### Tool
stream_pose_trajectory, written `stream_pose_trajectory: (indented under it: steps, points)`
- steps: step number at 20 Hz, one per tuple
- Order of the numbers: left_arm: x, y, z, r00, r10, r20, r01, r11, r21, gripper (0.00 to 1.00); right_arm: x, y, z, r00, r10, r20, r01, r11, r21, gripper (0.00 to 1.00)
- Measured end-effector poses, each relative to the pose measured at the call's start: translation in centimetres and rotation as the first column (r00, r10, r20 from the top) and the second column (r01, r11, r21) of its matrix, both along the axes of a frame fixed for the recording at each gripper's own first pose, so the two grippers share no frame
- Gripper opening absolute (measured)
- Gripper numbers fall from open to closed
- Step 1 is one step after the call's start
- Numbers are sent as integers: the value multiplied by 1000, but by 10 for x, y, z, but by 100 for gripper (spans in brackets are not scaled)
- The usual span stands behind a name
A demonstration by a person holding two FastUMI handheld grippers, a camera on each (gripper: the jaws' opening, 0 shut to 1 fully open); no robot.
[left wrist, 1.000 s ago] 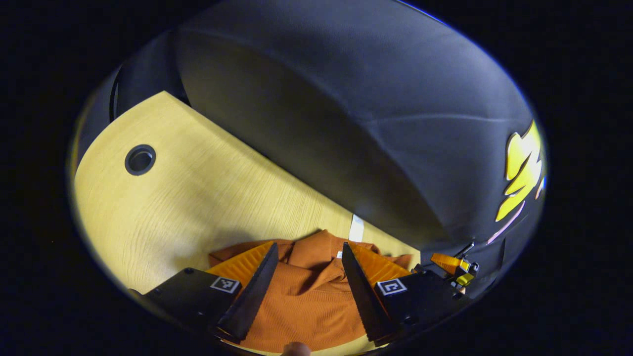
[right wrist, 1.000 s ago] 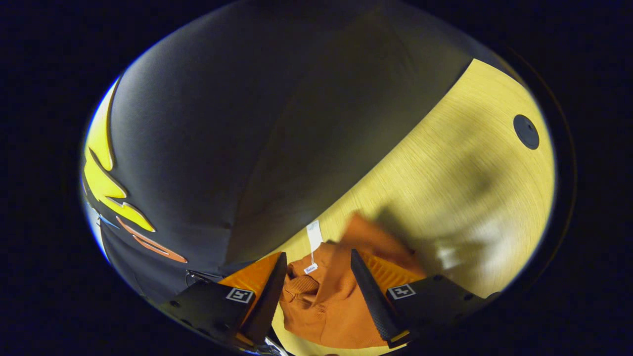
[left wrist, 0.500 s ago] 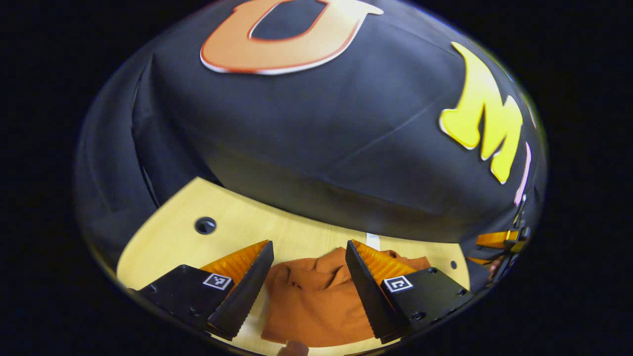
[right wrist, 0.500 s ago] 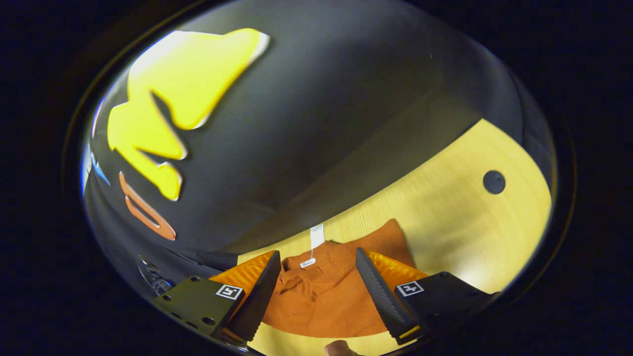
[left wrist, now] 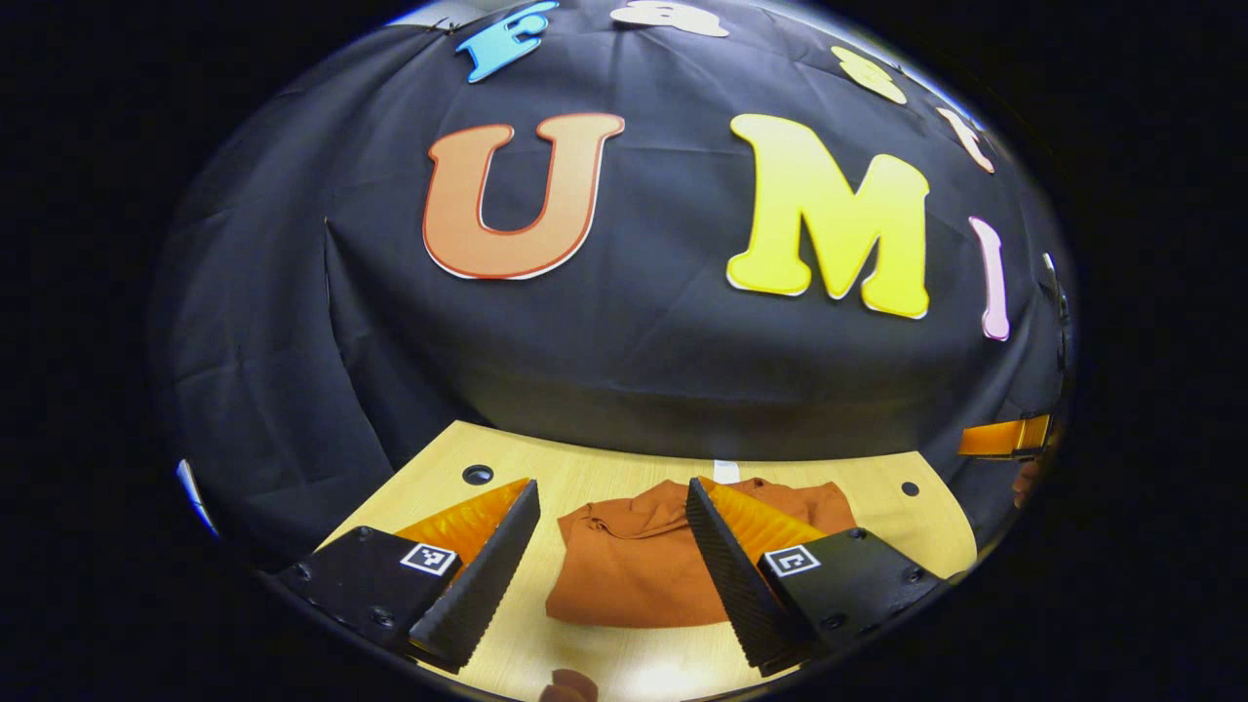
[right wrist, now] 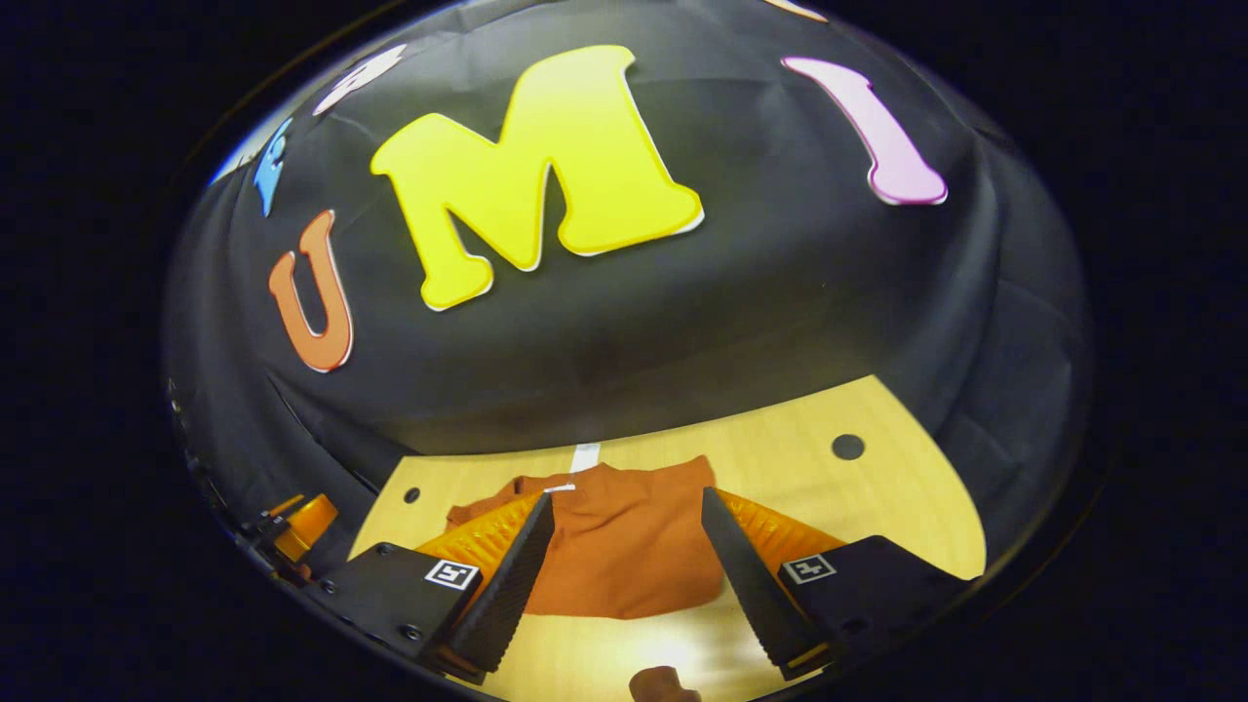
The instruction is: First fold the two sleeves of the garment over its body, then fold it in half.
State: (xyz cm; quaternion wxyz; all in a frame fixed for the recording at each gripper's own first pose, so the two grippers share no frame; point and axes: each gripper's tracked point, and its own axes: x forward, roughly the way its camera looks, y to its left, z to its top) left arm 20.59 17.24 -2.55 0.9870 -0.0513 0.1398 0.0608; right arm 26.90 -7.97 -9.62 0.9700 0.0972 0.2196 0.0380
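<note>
Orange knit garment [left wrist: 634, 575], tagged: lies as a compact folded bundle on the wooden table [left wrist: 604, 473] near the booth wall, sleeves and half-fold apparently done; left gripper [left wrist: 612, 575] and right gripper [right wrist: 629, 575] raised clear, fingers apart, empty.

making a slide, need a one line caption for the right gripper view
Open right hand-held gripper above a folded orange garment lying on the wooden table.
</note>
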Motion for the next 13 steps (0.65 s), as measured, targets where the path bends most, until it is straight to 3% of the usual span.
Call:
stream_pose_trajectory:
  steps: [1,3,6,9,13]
  points:
    - [-15,-6,0,1000,-2,-8,2,1000,-5,98,-18,-4,3,1000,-7,30,9,998,-69,92]
    - [-43,-15,-1,1000,-2,-8,2,1000,-10,98,-49,-9,14,993,-26,117,48,981,-190,97]
    - [-80,-20,0,1000,15,21,-15,1000,16,99,-94,-7,46,952,-41,303,136,943,-302,97]
    - [-110,-27,2,998,19,61,-22,999,45,99,-130,17,56,922,-4,388,146,930,-339,96]
    - [-130,-45,15,991,-24,134,14,997,75,98,-160,49,52,923,33,382,97,944,-316,95]
